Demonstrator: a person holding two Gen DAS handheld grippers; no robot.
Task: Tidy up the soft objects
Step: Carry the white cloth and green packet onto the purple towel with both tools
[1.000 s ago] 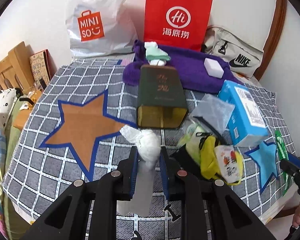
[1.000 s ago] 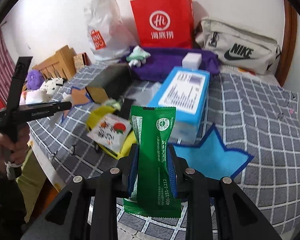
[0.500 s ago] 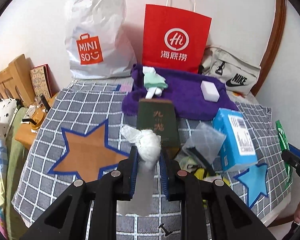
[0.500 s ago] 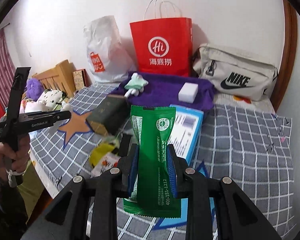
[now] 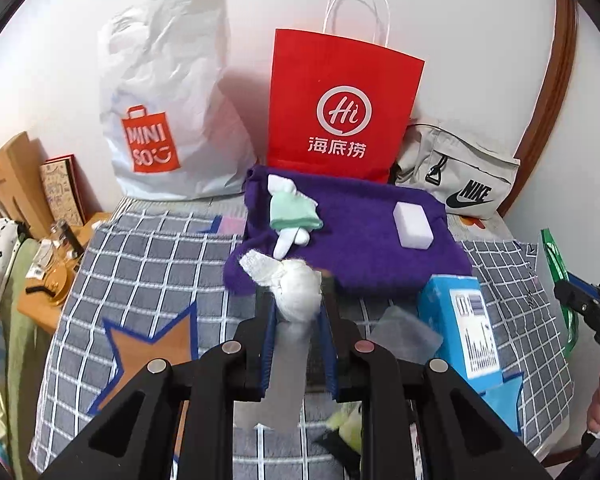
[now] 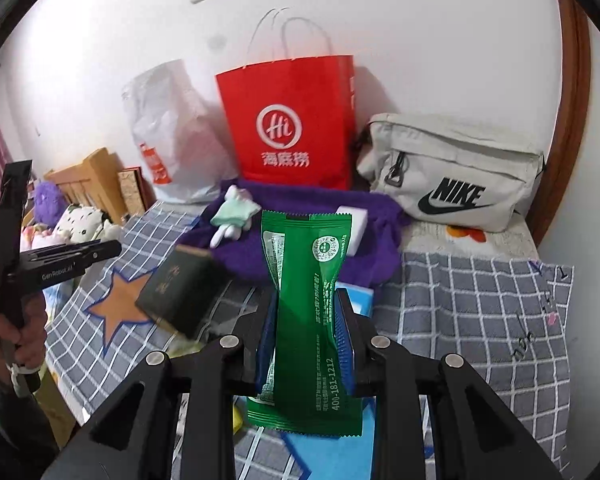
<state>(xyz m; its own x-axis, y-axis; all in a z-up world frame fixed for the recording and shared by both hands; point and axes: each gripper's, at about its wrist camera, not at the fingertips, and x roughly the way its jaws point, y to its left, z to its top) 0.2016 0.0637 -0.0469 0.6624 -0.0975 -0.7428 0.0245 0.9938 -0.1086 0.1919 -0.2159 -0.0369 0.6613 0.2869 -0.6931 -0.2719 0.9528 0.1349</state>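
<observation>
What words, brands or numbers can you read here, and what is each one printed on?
"MINI SO" on the white plastic bag.
"Hi" and "海底捞" on the red paper bag.
"NIKE" on the beige waist bag.
"400-181-1212" on the green packet in the right claw; its small print is unreadable.
"GenRobot.AI" on the left claw.
The dark green box and blue box are too blurred.

Back row: MINISO bag (image 5: 168,120) left, Haidilao paper bag (image 5: 340,112) middle, Nike pouch (image 5: 456,176) right, all against the wall.
On the towel (image 5: 360,240): plush doll (image 5: 292,212) left, sponge block (image 5: 414,225) right.
Before the towel: tissue box (image 5: 460,320) on the checked cloth (image 5: 140,264).
</observation>
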